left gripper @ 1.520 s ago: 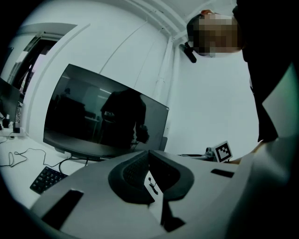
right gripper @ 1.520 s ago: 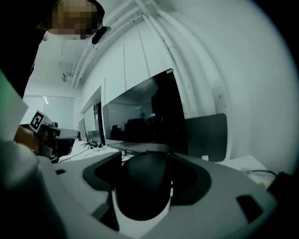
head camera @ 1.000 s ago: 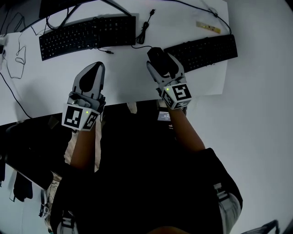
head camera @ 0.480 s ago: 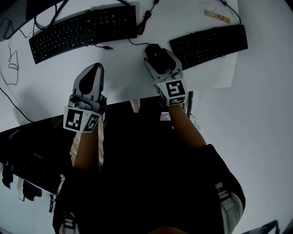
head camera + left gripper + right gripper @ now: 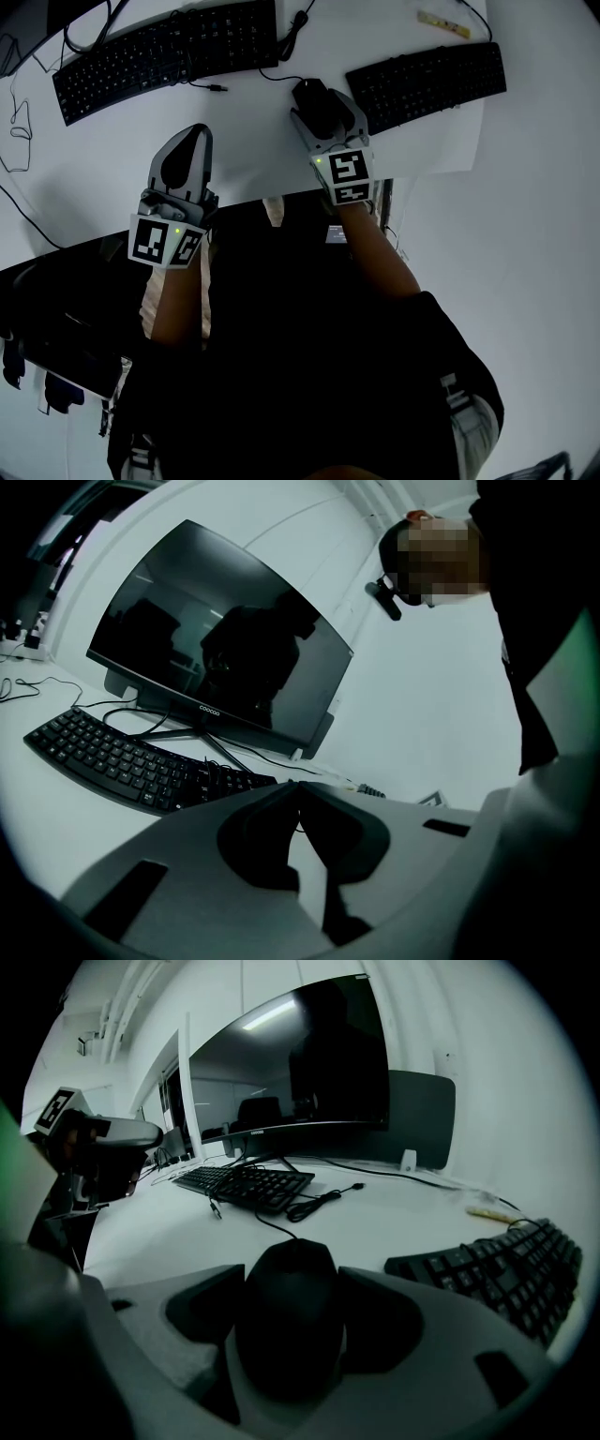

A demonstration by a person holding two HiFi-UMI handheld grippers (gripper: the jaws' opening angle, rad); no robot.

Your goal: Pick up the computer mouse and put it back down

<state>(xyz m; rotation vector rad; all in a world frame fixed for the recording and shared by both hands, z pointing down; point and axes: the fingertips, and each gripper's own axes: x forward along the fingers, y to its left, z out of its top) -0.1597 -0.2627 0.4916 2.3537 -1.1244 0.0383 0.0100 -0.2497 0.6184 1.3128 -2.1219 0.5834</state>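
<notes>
**A:** Right tongs (image 5: 315,101): what state?

**B:** Closed on the computer mouse (image 5: 286,1321). One jaw presses each flank, and the black body fills the gap between them.

**A:** Position of the mouse?

**B:** Over the white tabletop (image 5: 253,141), just beside the near-left corner of the right keyboard (image 5: 427,82). Its cable (image 5: 272,1227) leads away toward the left keyboard (image 5: 164,52). Whether the underside touches the tabletop cannot be told.

**A:** Left tongs (image 5: 192,136)?

**B:** Jaws drawn together, tips meeting, nothing between them. They are held over the tabletop near its front edge, well apart from the mouse. They point toward the left keyboard and the dark monitor (image 5: 220,677) standing behind it.

**A:** And the person?

**B:** One forearm extends to each of the tongs; each marker cube faces upward, near the tabletop's front edge.
</notes>
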